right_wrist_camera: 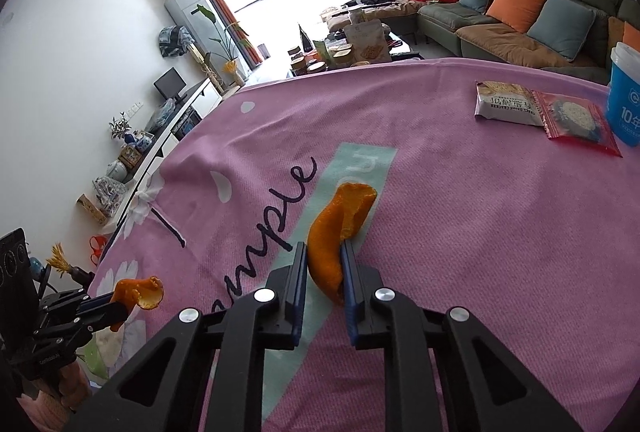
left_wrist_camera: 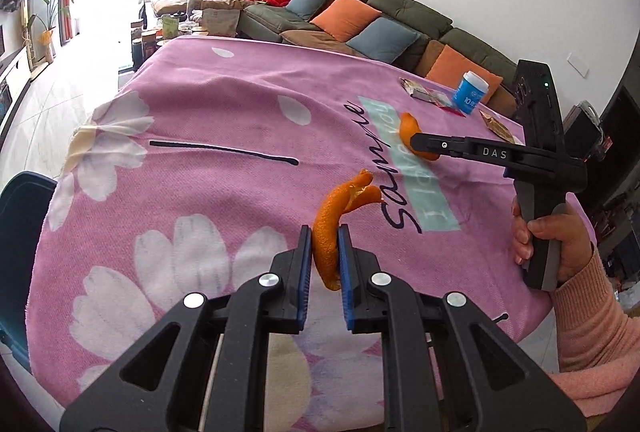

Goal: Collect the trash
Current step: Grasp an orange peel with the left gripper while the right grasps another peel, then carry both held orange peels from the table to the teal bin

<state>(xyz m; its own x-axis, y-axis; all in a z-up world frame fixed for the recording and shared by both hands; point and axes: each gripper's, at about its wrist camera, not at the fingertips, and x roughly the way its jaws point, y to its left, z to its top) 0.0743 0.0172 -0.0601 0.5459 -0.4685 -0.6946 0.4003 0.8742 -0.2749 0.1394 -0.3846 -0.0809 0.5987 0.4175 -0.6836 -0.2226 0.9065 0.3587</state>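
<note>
Both grippers pinch orange peel.
Left gripper (left_wrist_camera: 324, 236) clamps a curled peel (left_wrist_camera: 336, 216); right gripper (right_wrist_camera: 323, 252) squeezes another peel (right_wrist_camera: 336, 228), wrappers (right_wrist_camera: 540, 108) far ahead-right.

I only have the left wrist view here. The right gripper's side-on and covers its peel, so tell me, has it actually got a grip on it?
Observer: Yes. In the right wrist view the right gripper is shut on the second orange peel, pads pressing both sides.
Operator: Any wrappers left that I can't make out?
Observer: A white cracker packet lies on the pink cloth, a red packet overlapping its right end.
Operator: And that blue tub?
Observer: The blue tub stands upright just right of the red packet.
</note>
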